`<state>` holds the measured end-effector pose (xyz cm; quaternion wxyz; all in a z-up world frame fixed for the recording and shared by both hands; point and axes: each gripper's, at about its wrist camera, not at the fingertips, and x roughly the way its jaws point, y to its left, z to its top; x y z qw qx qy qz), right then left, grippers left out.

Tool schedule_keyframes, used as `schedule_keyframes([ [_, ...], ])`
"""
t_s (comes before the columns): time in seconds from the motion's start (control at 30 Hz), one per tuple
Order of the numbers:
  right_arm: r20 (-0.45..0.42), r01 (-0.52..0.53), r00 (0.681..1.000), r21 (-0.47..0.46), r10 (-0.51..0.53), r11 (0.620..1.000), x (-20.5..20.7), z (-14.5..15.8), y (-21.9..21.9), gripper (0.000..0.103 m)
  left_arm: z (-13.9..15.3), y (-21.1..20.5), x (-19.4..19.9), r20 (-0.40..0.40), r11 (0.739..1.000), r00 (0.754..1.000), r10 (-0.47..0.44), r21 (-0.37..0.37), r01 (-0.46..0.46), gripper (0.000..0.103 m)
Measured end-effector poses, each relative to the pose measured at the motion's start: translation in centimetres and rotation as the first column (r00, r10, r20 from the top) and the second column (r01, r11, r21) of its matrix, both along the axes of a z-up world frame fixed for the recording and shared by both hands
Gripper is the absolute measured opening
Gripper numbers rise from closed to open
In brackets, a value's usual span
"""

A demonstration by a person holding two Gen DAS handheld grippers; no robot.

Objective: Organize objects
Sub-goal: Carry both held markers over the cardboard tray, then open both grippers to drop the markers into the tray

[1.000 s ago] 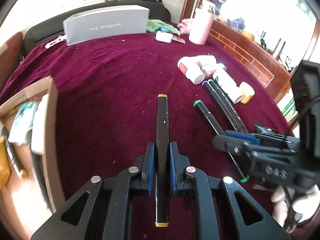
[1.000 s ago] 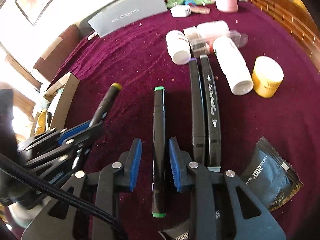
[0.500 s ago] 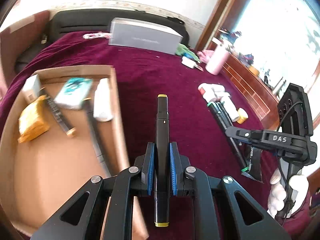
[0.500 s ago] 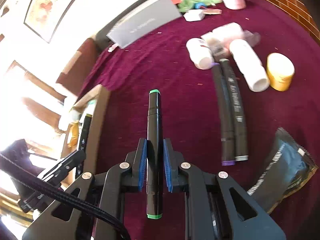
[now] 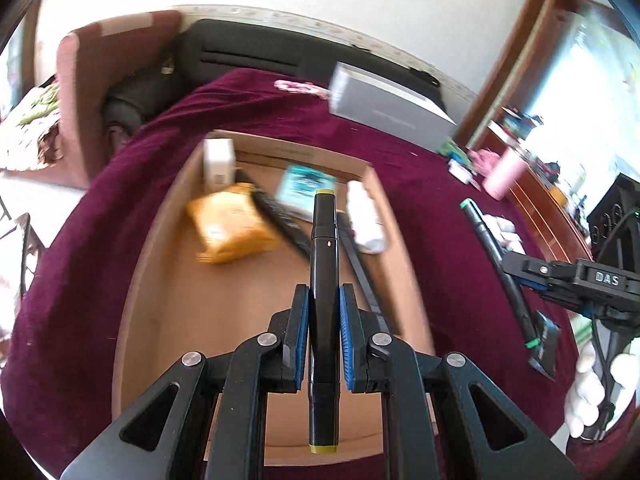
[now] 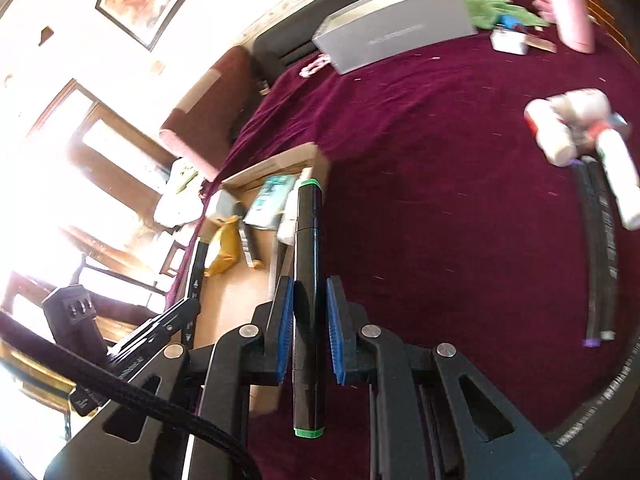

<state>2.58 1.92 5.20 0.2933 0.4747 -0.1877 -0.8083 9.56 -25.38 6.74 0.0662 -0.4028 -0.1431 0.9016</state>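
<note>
Left gripper [image 5: 324,336] clamps a black marker [image 5: 324,280] with yellow end caps, blue pads pressed to both sides of the barrel, and it hangs over the cardboard box [image 5: 168,300]. Right gripper [image 6: 307,330] grips a second black marker, the green one [image 6: 306,280], the same way, its tip over the box's near edge with maroon cloth [image 6: 440,200] underneath.

Readable writing is scarce: "DAS" shows in white on the right gripper's body, seen from the left camera. The grey carton [image 5: 388,114] far ahead carries a line of print, too blurred to read.

Count inside the box, ahead of the left gripper: one white carton [image 5: 218,160], one orange pouch [image 5: 232,228], one teal packet [image 5: 306,186], one white bottle [image 5: 364,216], and two dark markers lying flat. To the right of the right gripper, two more markers [image 6: 596,256] lie side by side on the cloth next to a cluster of white bottles [image 6: 572,128]. One pink flask [image 6: 568,4] stands far ahead.

Half a second ago the left gripper sat over the box's right wall; now it is squarely over the box floor. The right gripper has swung left too, and the box has come under its marker's tip.
</note>
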Motion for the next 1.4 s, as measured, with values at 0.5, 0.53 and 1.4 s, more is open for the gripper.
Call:
schedule_keyframes([
  [0.5, 0.094, -0.221, 0.972, 0.034, 0.217, 0.975, -0.8, -3.0, -12.8, 0.015, -4.0, -5.8, -0.9, 0.105, 0.994, 0.989, 0.105, -0.009, -0.105, 0.012],
  [0.53, 0.105, -0.231, 0.968, 0.039, 0.226, 0.972, -0.8, -3.5, -13.5, 0.015, -4.2, -6.0, -1.1, 0.112, 0.994, 0.988, 0.105, -0.008, -0.105, 0.012],
  [1.4, 0.112, -0.229, 0.971, 0.191, 0.210, 0.955, -1.0, -5.5, -17.2, 0.022, -3.6, -6.1, -1.7, 0.124, 0.994, 0.987, 0.098, -0.066, -0.091, 0.023],
])
